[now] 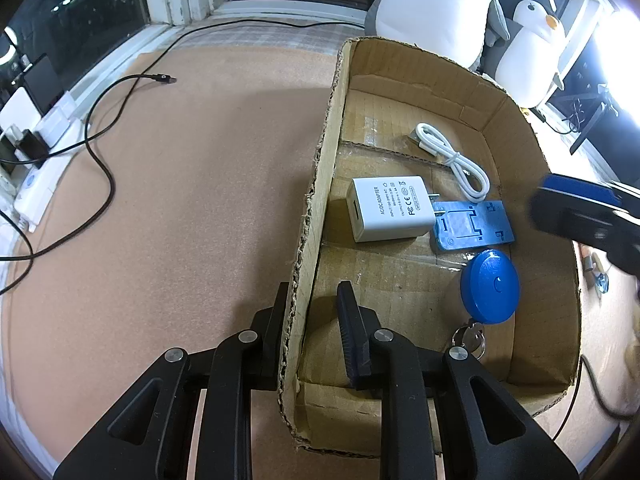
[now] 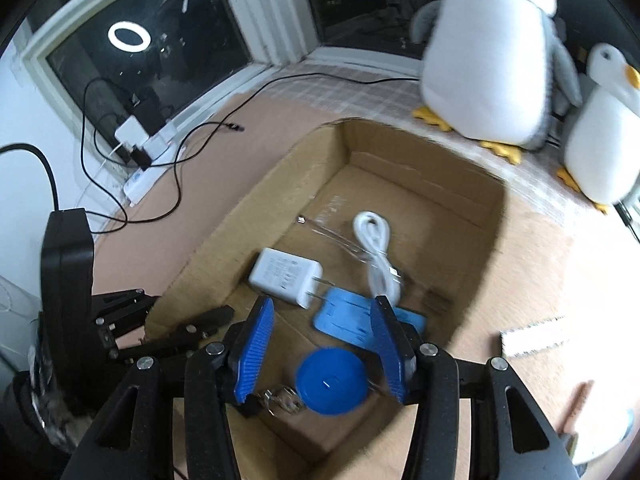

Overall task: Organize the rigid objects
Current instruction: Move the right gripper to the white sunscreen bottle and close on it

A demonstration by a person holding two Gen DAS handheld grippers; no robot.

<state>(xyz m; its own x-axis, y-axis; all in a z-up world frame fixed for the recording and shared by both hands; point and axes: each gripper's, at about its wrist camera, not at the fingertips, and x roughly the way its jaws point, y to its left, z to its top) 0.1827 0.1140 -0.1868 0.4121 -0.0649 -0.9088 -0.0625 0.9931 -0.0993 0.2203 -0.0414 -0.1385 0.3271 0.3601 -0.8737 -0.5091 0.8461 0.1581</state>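
Note:
A cardboard box (image 1: 532, 184) (image 2: 256, 208) lies open on the tan surface. In it lie a white AC adapter (image 1: 390, 210) (image 2: 286, 274), a coiled white cable (image 1: 452, 156) (image 2: 376, 248), a flat blue stand (image 1: 474, 226) (image 2: 352, 320) and a round blue tape measure (image 1: 490, 286) (image 2: 332, 384) with a key ring (image 1: 468, 338) (image 2: 280, 398). My left gripper (image 1: 314, 308) straddles the box's left wall, one finger on each side; whether it presses the wall I cannot tell. My right gripper (image 2: 322, 344) is open and empty, above the tape measure; it shows blurred in the left wrist view (image 1: 580, 212).
Two plush penguins (image 2: 492, 52) (image 2: 600, 128) stand behind the box. Black cables (image 1: 100, 148) and a white power strip (image 2: 148, 172) lie left by the window. A small white block (image 2: 532, 338) and a pencil-like stick (image 2: 576, 404) lie right of the box.

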